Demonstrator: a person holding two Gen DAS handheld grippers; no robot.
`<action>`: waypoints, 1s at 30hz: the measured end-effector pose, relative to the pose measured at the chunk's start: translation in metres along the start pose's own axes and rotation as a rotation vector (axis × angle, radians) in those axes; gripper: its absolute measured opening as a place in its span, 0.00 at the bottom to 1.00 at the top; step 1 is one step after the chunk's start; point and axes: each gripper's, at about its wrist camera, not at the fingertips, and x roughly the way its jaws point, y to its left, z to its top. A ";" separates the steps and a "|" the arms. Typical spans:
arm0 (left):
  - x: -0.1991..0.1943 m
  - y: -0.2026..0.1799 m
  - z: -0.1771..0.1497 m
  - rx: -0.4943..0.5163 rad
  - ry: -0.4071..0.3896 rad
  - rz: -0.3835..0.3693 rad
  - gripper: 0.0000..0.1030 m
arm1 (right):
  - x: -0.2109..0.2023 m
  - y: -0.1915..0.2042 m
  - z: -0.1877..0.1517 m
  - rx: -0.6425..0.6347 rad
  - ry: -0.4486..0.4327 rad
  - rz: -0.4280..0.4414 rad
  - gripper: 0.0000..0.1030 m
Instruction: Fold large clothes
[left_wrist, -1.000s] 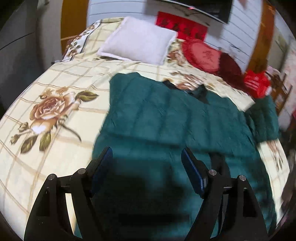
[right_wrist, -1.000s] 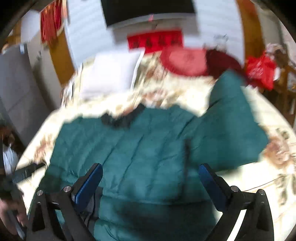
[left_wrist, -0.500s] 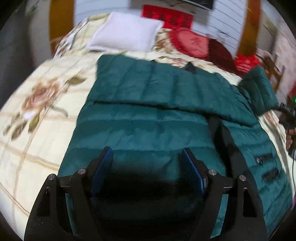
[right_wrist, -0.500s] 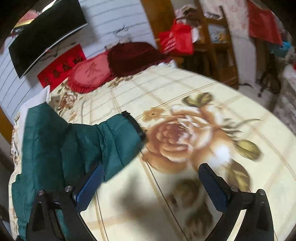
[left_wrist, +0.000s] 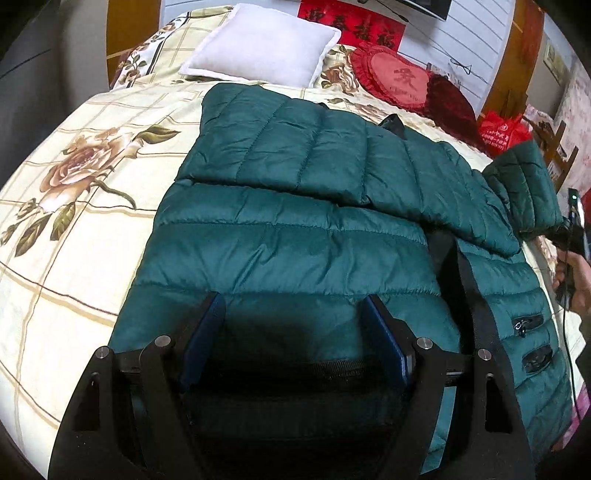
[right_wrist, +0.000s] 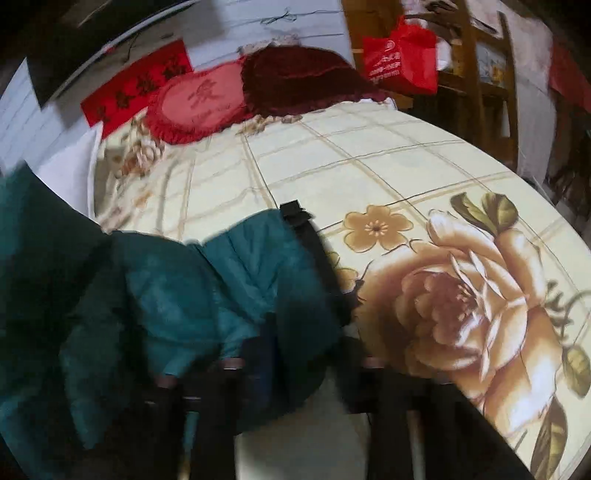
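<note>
Nearest us, the left hand-held gripper hangs with its jaws apart over the hem of the green down jacket, holding nothing, probably ready to pin that edge flat, while the right hand-held gripper has just snapped its jaws together on the jacket's right sleeve near the black cuff, I'd say to carry it inward. The jacket lies spread on the floral bedspread, one sleeve already across the chest, with bare bedspread either side and a white pillow and red cushion well beyond the collar.
</note>
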 end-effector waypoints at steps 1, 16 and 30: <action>-0.001 0.000 0.000 -0.003 -0.002 -0.002 0.75 | -0.014 -0.004 0.001 -0.007 -0.026 -0.041 0.17; -0.018 0.007 0.005 -0.037 -0.051 -0.008 0.75 | -0.202 -0.057 0.027 -0.001 -0.232 -0.266 0.16; 0.001 0.013 0.013 -0.035 0.025 0.057 0.75 | -0.148 0.224 -0.115 -0.202 -0.159 0.438 0.16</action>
